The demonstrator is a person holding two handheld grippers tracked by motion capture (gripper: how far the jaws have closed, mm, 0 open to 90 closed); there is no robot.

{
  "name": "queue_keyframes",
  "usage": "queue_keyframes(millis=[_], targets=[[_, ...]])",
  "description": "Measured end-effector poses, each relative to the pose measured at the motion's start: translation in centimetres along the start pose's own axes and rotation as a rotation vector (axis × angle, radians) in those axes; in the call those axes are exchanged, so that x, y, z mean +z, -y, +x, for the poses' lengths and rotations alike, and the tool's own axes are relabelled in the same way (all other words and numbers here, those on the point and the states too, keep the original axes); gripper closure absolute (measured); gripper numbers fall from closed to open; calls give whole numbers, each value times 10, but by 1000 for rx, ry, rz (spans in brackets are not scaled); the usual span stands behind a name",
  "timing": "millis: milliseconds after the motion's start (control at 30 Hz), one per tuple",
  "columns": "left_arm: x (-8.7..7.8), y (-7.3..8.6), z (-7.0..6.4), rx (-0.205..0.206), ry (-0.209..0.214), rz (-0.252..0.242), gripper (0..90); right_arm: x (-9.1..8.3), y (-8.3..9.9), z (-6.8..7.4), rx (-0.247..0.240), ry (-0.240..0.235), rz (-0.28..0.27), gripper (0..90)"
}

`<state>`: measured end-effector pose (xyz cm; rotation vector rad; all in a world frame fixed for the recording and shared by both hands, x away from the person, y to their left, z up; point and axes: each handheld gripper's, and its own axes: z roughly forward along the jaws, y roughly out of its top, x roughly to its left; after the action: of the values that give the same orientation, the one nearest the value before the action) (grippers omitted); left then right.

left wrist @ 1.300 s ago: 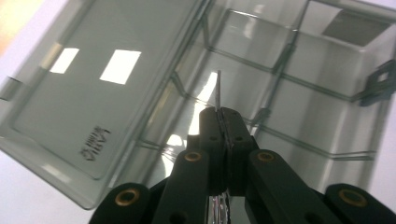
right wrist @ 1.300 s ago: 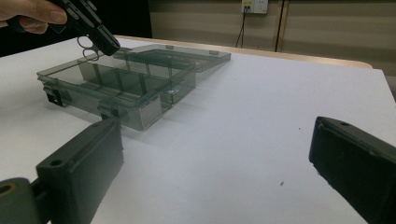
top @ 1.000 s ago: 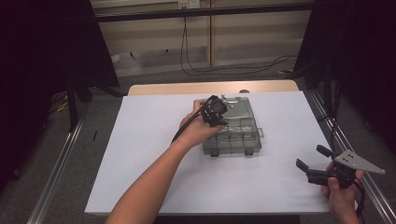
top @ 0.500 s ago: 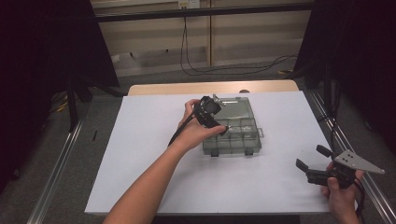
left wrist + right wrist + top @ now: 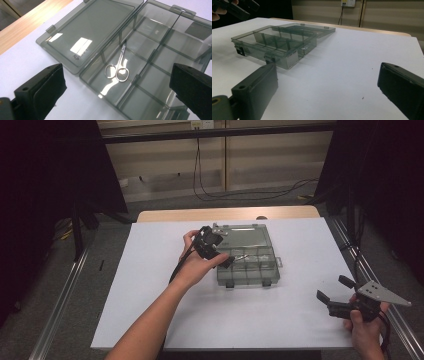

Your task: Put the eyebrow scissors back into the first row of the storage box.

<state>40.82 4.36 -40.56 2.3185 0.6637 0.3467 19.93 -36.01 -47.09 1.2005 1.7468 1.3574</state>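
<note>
A clear grey compartment box (image 5: pixel 250 270) lies mid-table with its lid (image 5: pixel 246 233) folded flat behind it. Small silver scissors (image 5: pixel 117 70) lie in a compartment at the box's left side and show as a glint in the high view (image 5: pixel 241 256). My left gripper (image 5: pixel 223 247) hovers at the box's left edge, open, nothing between its jaws (image 5: pixel 116 83). My right gripper (image 5: pixel 334 288) stands open near the table's front right, well apart from the box (image 5: pixel 277 42), with bare white surface between its pads (image 5: pixel 327 80).
The white table sheet (image 5: pixel 150 285) covers most of the top, and a wooden strip (image 5: pixel 200 214) shows at the back. Metal rails (image 5: pixel 60 295) run along both sides. Cables (image 5: pixel 215 180) lie on the floor beyond.
My left gripper has drawn back to the left from above the box. The right gripper has stayed put.
</note>
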Motion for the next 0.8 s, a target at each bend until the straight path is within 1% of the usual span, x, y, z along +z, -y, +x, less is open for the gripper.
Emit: queue_keyframes(millis=[33, 67, 133, 167, 200, 233, 267, 300, 433, 500, 533, 567, 600, 633, 667, 700, 733, 767, 800], targets=[[-2, 2, 1, -5, 5, -6, 0, 0, 0, 0, 0, 0, 0, 28], [-4, 4, 1, -9, 2, 0, 0, 0, 0, 0, 0, 0, -1, 28], [-6, 7, 1, -17, 0, -14, 0, 0, 0, 0, 0, 1, 0, 27], [-9, 10, 3, -8, -1, -6, 0, 0, 0, 0, -1, 1, 0, 28], [-11, 12, 2, -26, -4, -27, 0, 0, 0, 0, -1, 2, 0, 27], [-13, 14, 3, -27, -12, -25, 0, 0, 0, 0, 1, 4, 0, 27], [-15, 16, 3, -34, -10, -31, 0, 0, 0, 0, 1, 5, 1, 27], [-16, 18, 4, -28, -14, -32, 0, 0, 0, 0, 1, 5, 1, 27], [-21, 27, 4, -60, -20, -54, 0, 0, 0, 0, 2, 6, 2, 27], [-23, 30, 4, -63, -25, -58, 0, 0, 0, 1, 4, 3, 4, 27], [-25, 33, 4, -70, -24, -67, 0, 0, 0, 1, 3, 5, 5, 27], [-27, 35, 4, -68, -31, -60, 0, 0, 0, 1, 2, 5, 4, 28], [-29, 37, 5, -55, -31, -59, 0, 0, 0, 1, 5, 5, 6, 27], [-29, 39, 4, -77, -31, -76, 0, 0, 0, 1, 4, 5, 7, 27], [-31, 41, 4, -79, -31, -77, 0, 0, 0, 1, 6, 5, 8, 27], [-33, 42, 4, -85, -21, -75, 0, 1, 0, 1, 3, 6, 7, 27], [-34, 44, 3, -86, -31, -76, 0, 1, 0, 1, 4, 7, 8, 27], [-34, 47, 3, -88, -30, -85, 0, 1, 0, 1, 4, 7, 8, 27], [-36, 49, 4, -69, -31, -73, 0, 1, 0, 1, 3, 6, 7, 27]])
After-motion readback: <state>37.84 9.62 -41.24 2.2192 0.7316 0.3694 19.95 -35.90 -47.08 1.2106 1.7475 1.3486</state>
